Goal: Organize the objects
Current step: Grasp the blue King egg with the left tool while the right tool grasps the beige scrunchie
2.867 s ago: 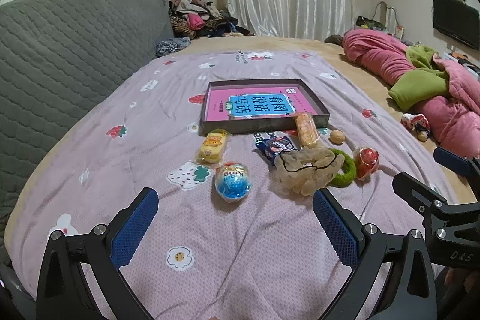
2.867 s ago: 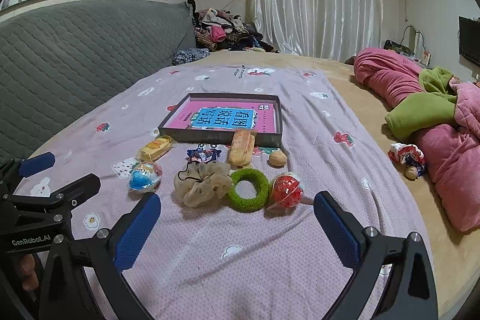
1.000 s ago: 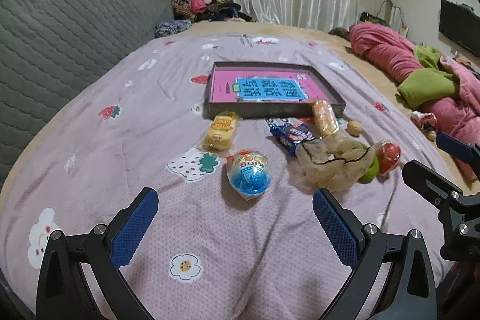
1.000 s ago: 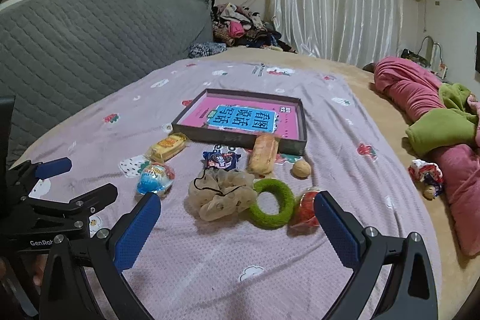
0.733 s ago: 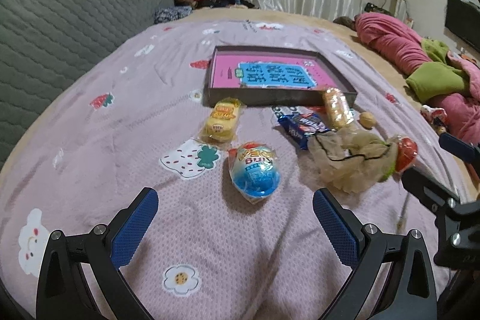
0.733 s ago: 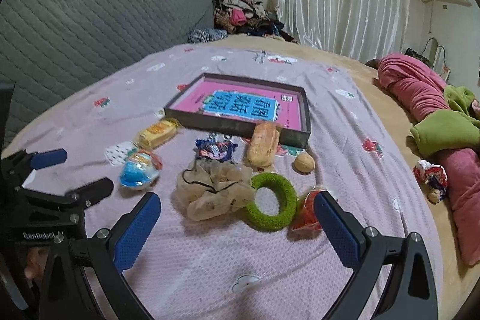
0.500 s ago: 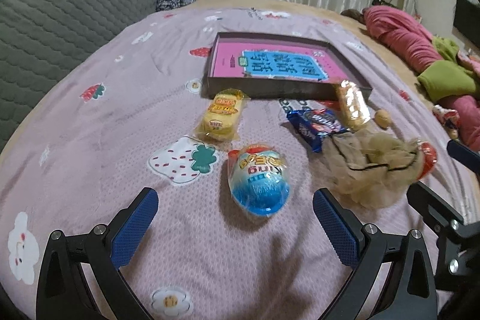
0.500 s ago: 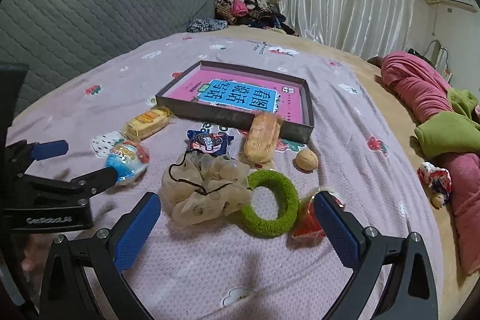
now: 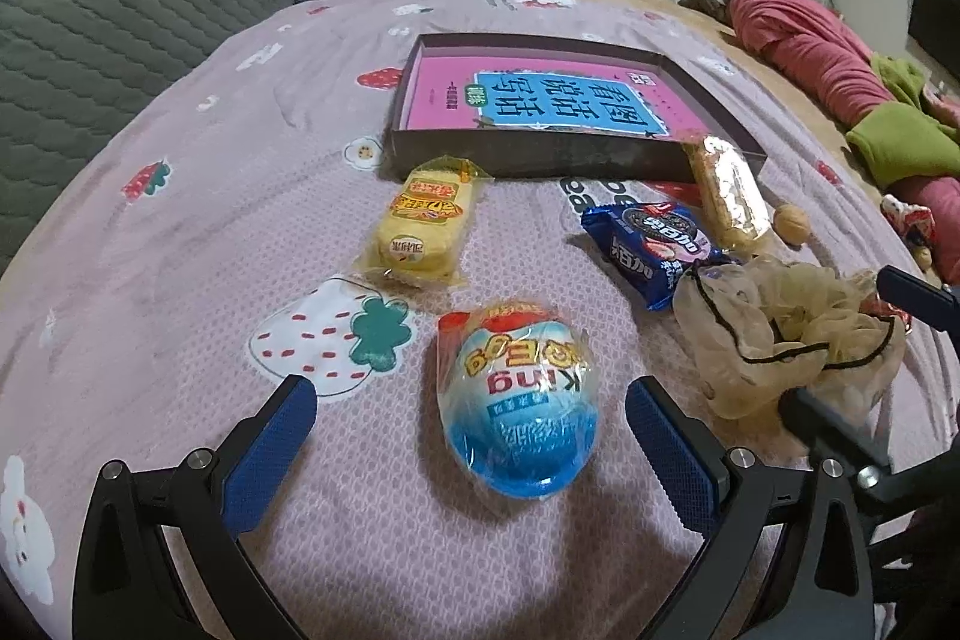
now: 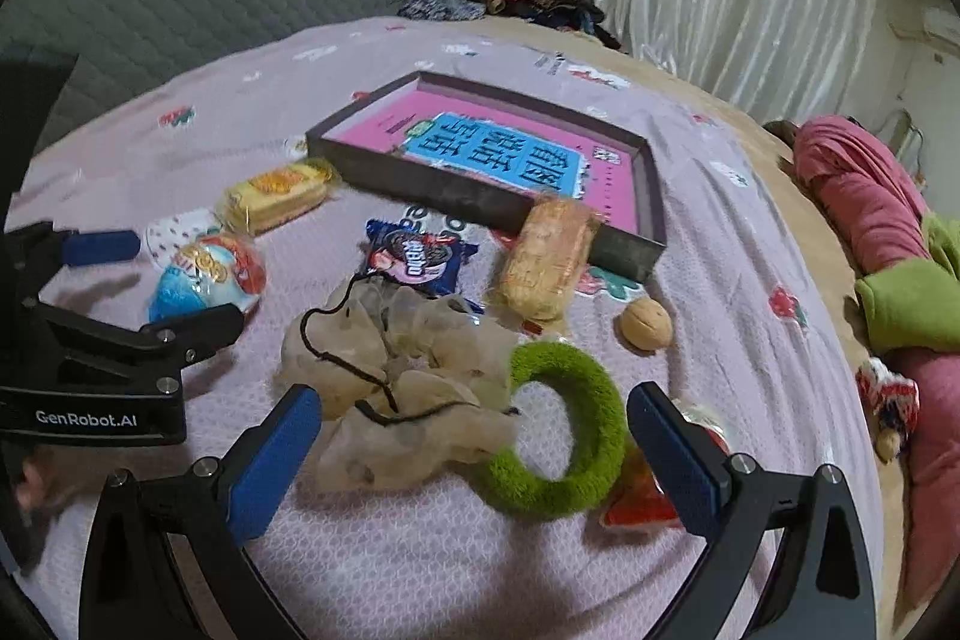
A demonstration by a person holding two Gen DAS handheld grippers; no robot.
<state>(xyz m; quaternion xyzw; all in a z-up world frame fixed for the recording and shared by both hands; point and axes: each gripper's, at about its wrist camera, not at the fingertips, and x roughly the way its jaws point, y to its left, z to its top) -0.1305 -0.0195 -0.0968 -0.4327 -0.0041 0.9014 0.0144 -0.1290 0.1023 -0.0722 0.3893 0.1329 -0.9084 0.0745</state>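
Both grippers hang low over the bedspread with their jaws spread wide and nothing clamped.

Left wrist view: the left gripper point(image 9: 470, 433) has its blue pads on either side of the wrapped blue egg point(image 9: 519, 409), with a gap to each pad. The egg lies on the lilac bedspread point(image 9: 180, 196). Just beyond it to the left lies the yellow cake packet point(image 9: 425, 223). To the right lie the blue Oreo packet point(image 9: 651, 250), the beige scrunchie point(image 9: 786, 334) and, farther off, the long biscuit packet point(image 9: 726, 190), whose far end leans on the near wall of the dark tray point(image 9: 540, 154). The tray holds one item, a pink booklet point(image 9: 558, 100) with a blue title panel, lying flat on its floor. A walnut point(image 9: 791, 223) sits just right of the biscuit packet. Part of the right gripper shows at the right edge.

Right wrist view: the right gripper point(image 10: 474, 439) brackets the near part of the scrunchie point(image 10: 414, 388) and the green ring point(image 10: 561, 430), which touch each other. A red wrapped item point(image 10: 642, 496) lies partly hidden behind the right pad. The Oreo packet point(image 10: 420, 262), biscuit packet point(image 10: 549, 256) and walnut point(image 10: 645, 323) lie beyond. The tray point(image 10: 456, 196) with its booklet point(image 10: 504, 154) stands farther still. The left gripper point(image 10: 150, 280) sits at the left beside the egg point(image 10: 207, 277), with the cake packet point(image 10: 279, 195) behind.
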